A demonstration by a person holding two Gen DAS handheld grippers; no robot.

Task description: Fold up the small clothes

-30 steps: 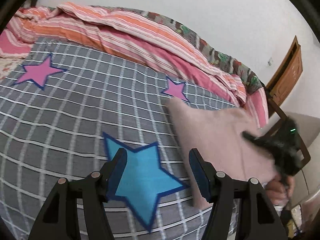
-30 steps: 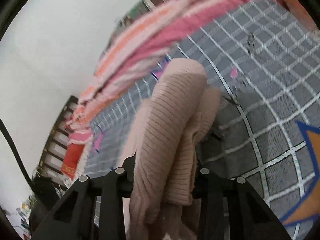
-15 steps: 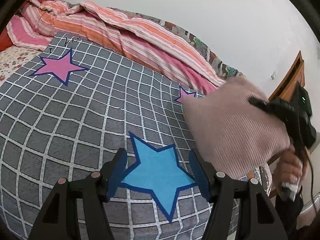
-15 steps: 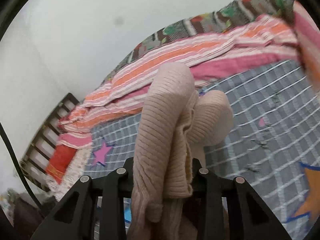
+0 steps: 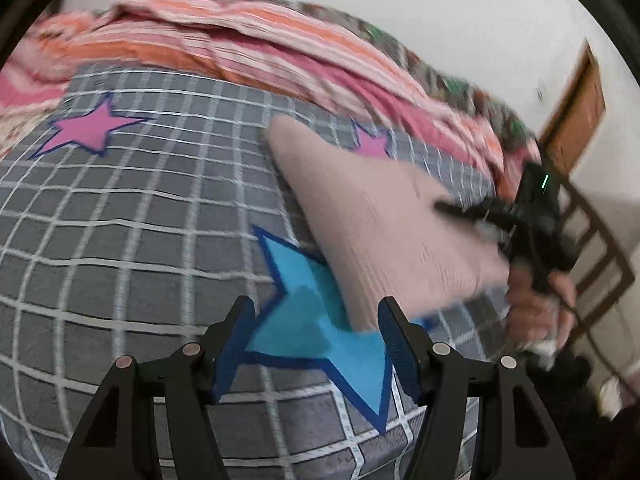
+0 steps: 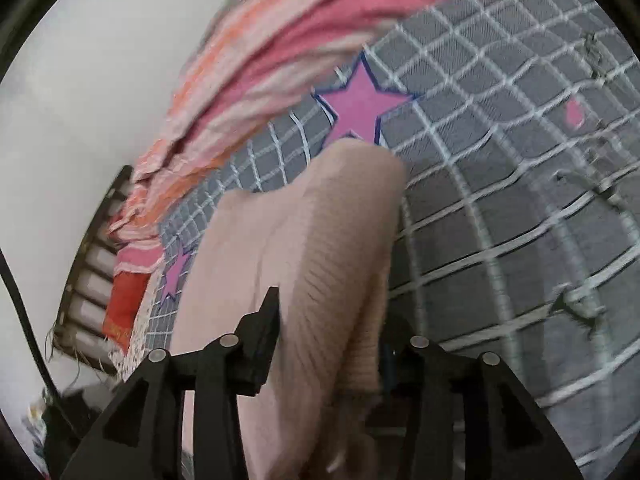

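Right tongs (image 6: 328, 344) just loosening around pink knit garment (image 5: 384, 224) now down on bedspread (image 5: 132, 240), left tongs (image 5: 316, 348) still parted, empty.

The pink knitted garment (image 5: 384, 220), hanging bunched in the air half a second ago, is now lying spread across the grey checked bedcover (image 5: 120, 240), its near edge covering part of the blue star (image 5: 312, 328). The right claw (image 6: 328, 320) has just been opening its jaws with the garment between them, and it is sitting lower over the bed than before.
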